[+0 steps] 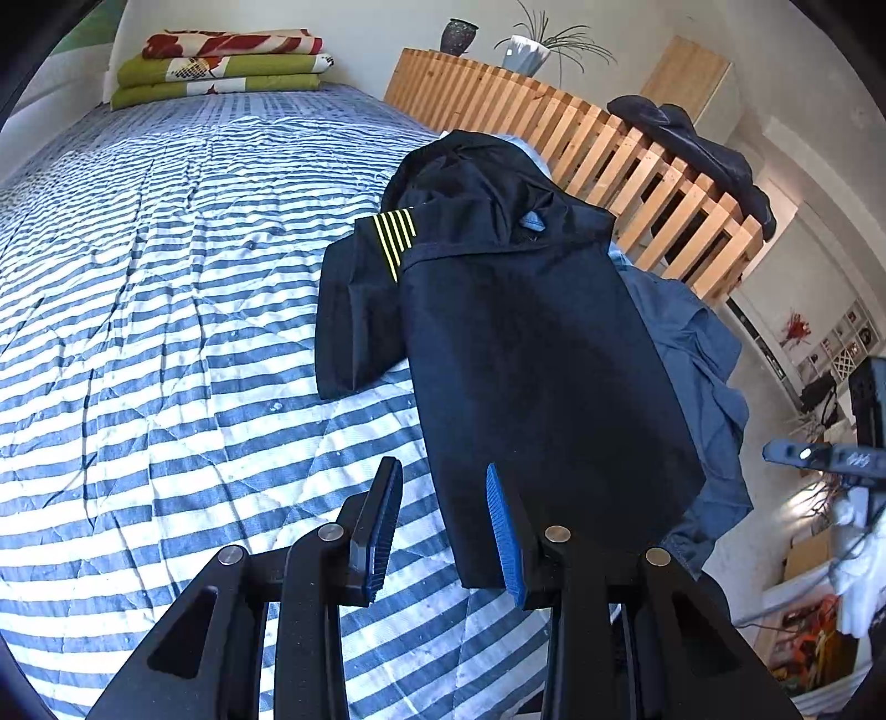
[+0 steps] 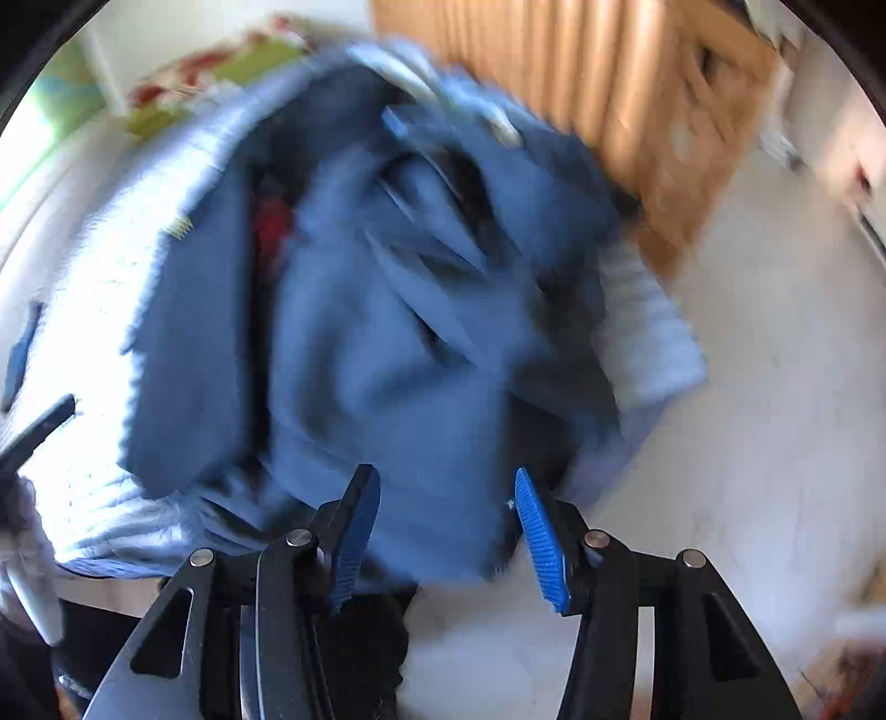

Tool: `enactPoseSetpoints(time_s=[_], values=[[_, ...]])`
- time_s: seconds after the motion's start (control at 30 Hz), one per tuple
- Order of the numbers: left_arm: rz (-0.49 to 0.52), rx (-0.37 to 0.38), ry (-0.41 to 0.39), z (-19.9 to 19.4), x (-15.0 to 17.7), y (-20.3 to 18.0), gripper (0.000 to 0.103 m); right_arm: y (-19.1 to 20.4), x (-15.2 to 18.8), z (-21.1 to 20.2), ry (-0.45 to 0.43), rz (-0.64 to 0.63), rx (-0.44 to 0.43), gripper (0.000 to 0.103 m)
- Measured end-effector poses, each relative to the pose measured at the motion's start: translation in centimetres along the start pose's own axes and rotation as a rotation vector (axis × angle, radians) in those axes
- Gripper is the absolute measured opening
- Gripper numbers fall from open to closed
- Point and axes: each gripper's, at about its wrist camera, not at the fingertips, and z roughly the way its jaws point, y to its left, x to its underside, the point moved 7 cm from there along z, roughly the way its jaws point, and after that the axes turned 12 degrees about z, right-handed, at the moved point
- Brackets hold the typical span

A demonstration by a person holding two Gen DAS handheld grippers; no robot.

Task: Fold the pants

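Dark navy pants (image 1: pixel 531 332) with yellow stripes (image 1: pixel 394 237) lie lengthwise on the striped bed (image 1: pixel 166 288), over a crumpled blue garment (image 1: pixel 703 354) at the bed's right edge. My left gripper (image 1: pixel 443 498) hovers open just above the near end of the navy pants, its right finger over the cloth. The right wrist view is blurred: the blue garment (image 2: pixel 398 310) fills it, hanging over the bed corner, and the navy pants (image 2: pixel 188 332) lie to its left. My right gripper (image 2: pixel 443 515) is open right at the blue garment's lower edge, holding nothing.
Folded green and red blankets (image 1: pixel 221 66) are stacked at the head of the bed. A wooden slatted rail (image 1: pixel 598 149) runs along the right side with a dark garment (image 1: pixel 692 144) draped on it. A plant pot (image 1: pixel 526 52) and vase (image 1: pixel 459 36) stand behind. Pale floor (image 2: pixel 747 387) lies to the right.
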Motion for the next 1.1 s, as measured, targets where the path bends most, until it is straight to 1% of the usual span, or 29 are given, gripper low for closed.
enactPoseSetpoints(time_s=[0.03,0.07,0.1,0.17,0.27,0.37,0.43,0.5,0.57,0.6,0.67,0.73,0.8,0.9,0.97,1.1], values=[[-0.003,0.0,-0.002,0.1,-0.1,0.1,0.034,0.8,-0.4,-0.4,0.032,0.06,-0.136,0.049],[-0.004,0.0,-0.003,0.2,-0.3,0.2,0.034,1.3,-0.8,-0.4,0.065,0.105,-0.204,0.049],[-0.006,0.0,-0.003,0.4,-0.4,0.3,0.034,1.8,-1.2,-0.3,0.094,0.121,-0.221,0.049],[-0.014,0.003,0.002,0.9,-0.8,0.7,0.034,2.7,-2.5,-0.3,0.133,0.161,-0.304,0.049],[-0.035,0.02,0.015,2.0,-1.3,1.1,0.034,4.4,-4.3,0.2,0.138,0.17,-0.334,0.049],[-0.049,0.031,0.019,2.7,-1.9,1.4,0.034,6.7,-6.1,1.3,0.134,0.117,-0.319,0.049],[-0.029,0.051,0.007,2.5,-2.2,0.7,0.034,7.5,-6.5,1.9,0.121,0.081,-0.271,0.049],[0.035,0.068,0.0,2.5,-2.4,-1.3,0.034,8.0,-6.5,2.2,0.113,0.035,-0.233,0.049],[0.089,0.142,0.009,2.8,-2.2,-4.5,0.034,8.1,-5.9,2.5,0.123,0.001,-0.201,0.049],[0.111,0.167,0.01,2.9,-2.1,-5.9,0.034,8.0,-5.4,2.6,0.126,-0.001,-0.194,0.049],[0.167,0.186,0.008,3.0,-1.9,-8.8,0.034,8.1,-4.5,2.2,0.136,-0.003,-0.198,0.049],[0.21,0.203,0.008,2.8,-1.7,-10.9,0.034,7.7,-3.8,1.6,0.13,-0.006,-0.179,0.049],[0.244,0.204,0.003,2.1,-1.4,-12.3,0.034,6.6,-2.8,0.7,0.133,0.02,-0.167,0.049],[0.276,0.181,-0.005,0.8,-1.5,-12.9,0.034,4.6,-1.5,-1.6,0.141,0.079,-0.187,0.049],[0.279,0.165,-0.008,0.1,-1.2,-12.9,0.034,3.6,-0.7,-3.5,0.117,0.087,-0.166,0.049],[0.257,0.135,-0.005,-1.3,-0.3,-11.6,0.034,2.8,1.0,-5.4,0.165,0.122,-0.15,0.049]])
